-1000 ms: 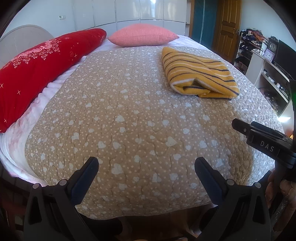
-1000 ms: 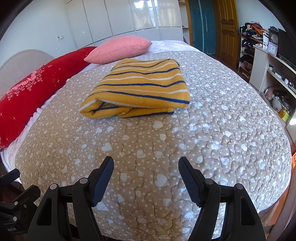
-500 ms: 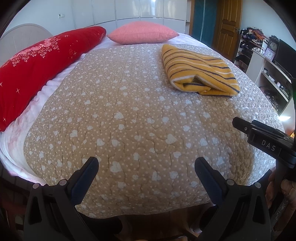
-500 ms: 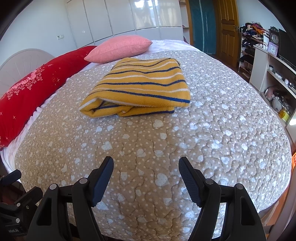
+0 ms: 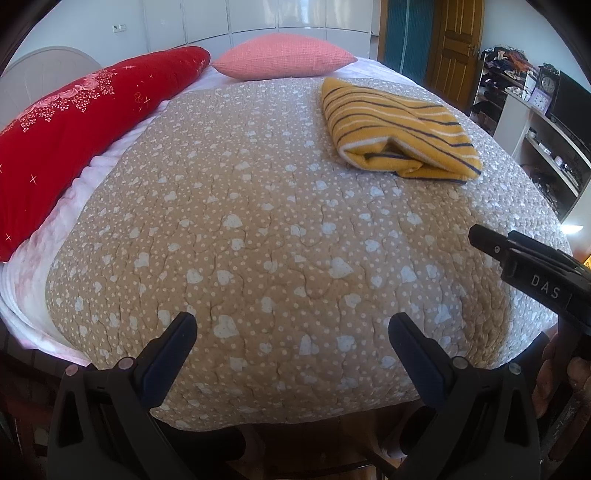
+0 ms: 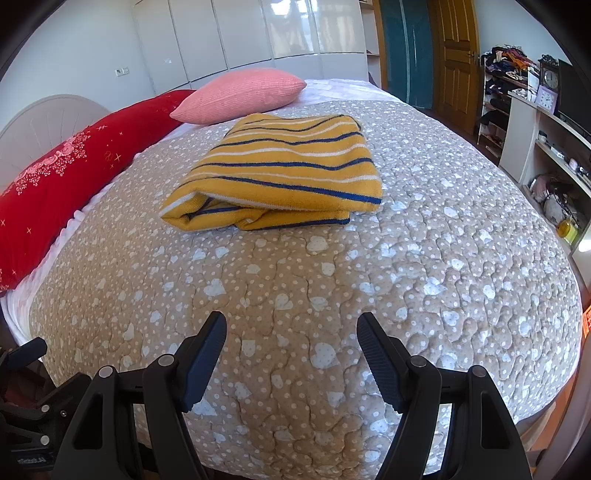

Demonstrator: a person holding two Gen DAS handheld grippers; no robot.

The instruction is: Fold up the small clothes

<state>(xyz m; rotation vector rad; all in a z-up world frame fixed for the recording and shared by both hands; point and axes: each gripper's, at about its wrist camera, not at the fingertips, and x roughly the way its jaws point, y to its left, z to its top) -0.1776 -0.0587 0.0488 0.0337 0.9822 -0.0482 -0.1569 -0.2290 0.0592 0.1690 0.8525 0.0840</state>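
Bed with tan heart-print quilt [image 6: 424, 266]: folded yellow knitted garment with navy and white stripes [image 6: 288, 170] lies far side, both left gripper [image 5: 291, 339] and right gripper [image 6: 291, 339] fingers apart, empty; I judge folding finished, next needs another garment.

Folded sweater [image 6: 284, 170] on quilted bed [image 6: 424, 258]

I get bright daylight in both views, with glare on the glossy wardrobe doors [image 6: 295, 33] and a sunlit sheen on the quilt [image 6: 443, 258] toward the right. Everything is sharp; the fisheye bows the bed and blacks out the corners.
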